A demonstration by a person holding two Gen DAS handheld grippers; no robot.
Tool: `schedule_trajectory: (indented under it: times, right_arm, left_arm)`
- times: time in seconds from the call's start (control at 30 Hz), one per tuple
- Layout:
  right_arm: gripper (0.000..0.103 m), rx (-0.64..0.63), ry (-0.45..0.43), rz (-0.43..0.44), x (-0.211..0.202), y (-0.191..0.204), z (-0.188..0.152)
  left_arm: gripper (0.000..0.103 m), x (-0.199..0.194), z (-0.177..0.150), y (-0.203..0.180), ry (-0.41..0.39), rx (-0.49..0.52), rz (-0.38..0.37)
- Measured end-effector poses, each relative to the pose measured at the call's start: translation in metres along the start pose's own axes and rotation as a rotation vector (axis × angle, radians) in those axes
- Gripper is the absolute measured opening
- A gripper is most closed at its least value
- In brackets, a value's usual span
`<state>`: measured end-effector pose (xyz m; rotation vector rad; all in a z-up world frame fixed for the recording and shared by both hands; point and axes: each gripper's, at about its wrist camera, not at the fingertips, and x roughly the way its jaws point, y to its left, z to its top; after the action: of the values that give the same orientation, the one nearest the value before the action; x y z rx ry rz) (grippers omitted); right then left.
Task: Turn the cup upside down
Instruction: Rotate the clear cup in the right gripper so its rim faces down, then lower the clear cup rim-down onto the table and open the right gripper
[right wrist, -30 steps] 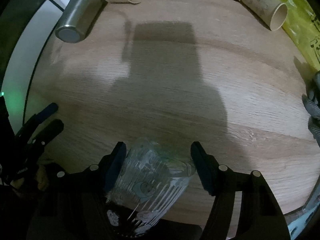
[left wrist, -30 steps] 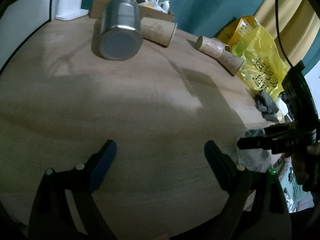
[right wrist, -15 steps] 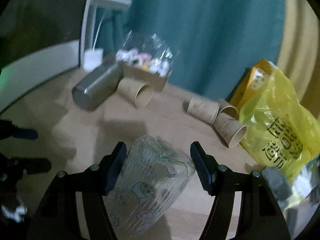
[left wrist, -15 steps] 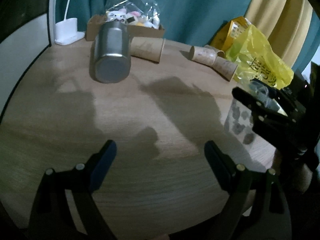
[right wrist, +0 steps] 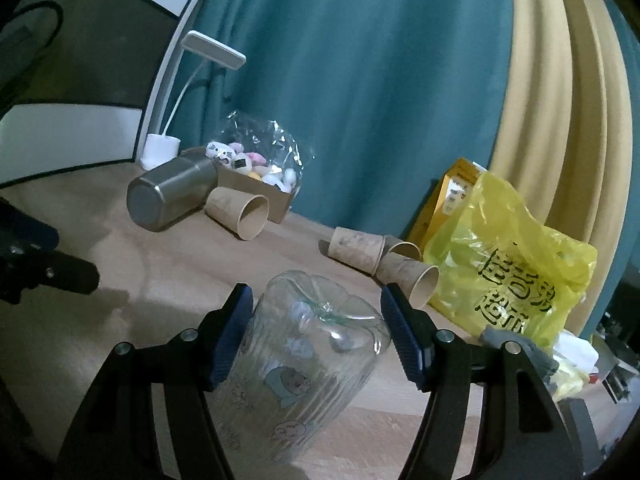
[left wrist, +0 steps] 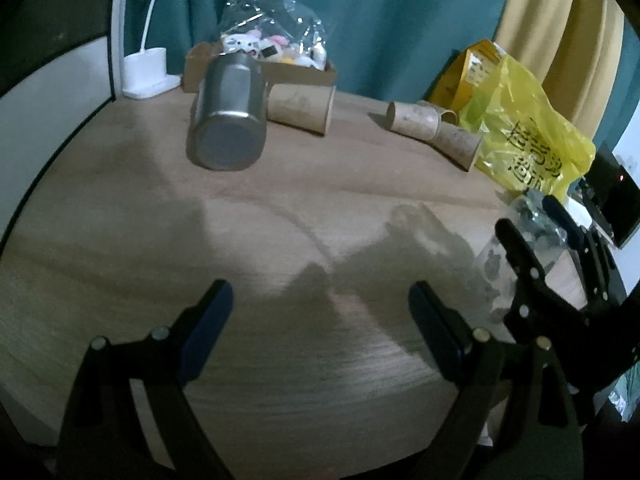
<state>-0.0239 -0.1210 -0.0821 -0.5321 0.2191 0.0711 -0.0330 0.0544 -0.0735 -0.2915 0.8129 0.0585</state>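
The right hand-held gripper (right wrist: 316,336) grips the glass cup (right wrist: 304,376) above the near-right tabletop (right wrist: 168,276), base tipped up mid-flip, so next comes lowering it rim-down, while the left hand-held gripper (left wrist: 320,320) waits spread and idle.

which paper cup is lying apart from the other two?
The paper cup beside the steel tumbler, mouth facing the camera. The other two cups lie together by the yellow bag.

We are seeing dim, bluish, slightly soft fisheye pictures bending into black corners, with broad dark shadows lying across the round light wooden table (left wrist: 280,208) and faint highlights glinting on the clear ribbed glass cup (right wrist: 308,364).
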Motion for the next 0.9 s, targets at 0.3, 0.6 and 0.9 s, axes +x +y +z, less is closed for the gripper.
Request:
schedule_trajectory:
  times: [0.3,0.6,0.9]
  right_arm:
    - [0.071,0.012,-0.036,-0.005,-0.013,0.001,-0.009]
    - [0.071,0.025,-0.009,0.014,-0.019,0.001,-0.012]
    - [0.083,0.176,0.101,0.106,-0.02,-0.023,0.002]
  left_arm:
    - [0.091,-0.006,-0.004,-0.005,-0.031,0.008,-0.009]
    - [0.091,-0.009,-0.007,-0.008,-0.045,0.014,-0.002]
    - [0.091,-0.019,-0.005,-0.017,-0.089,0.033,-0.01]
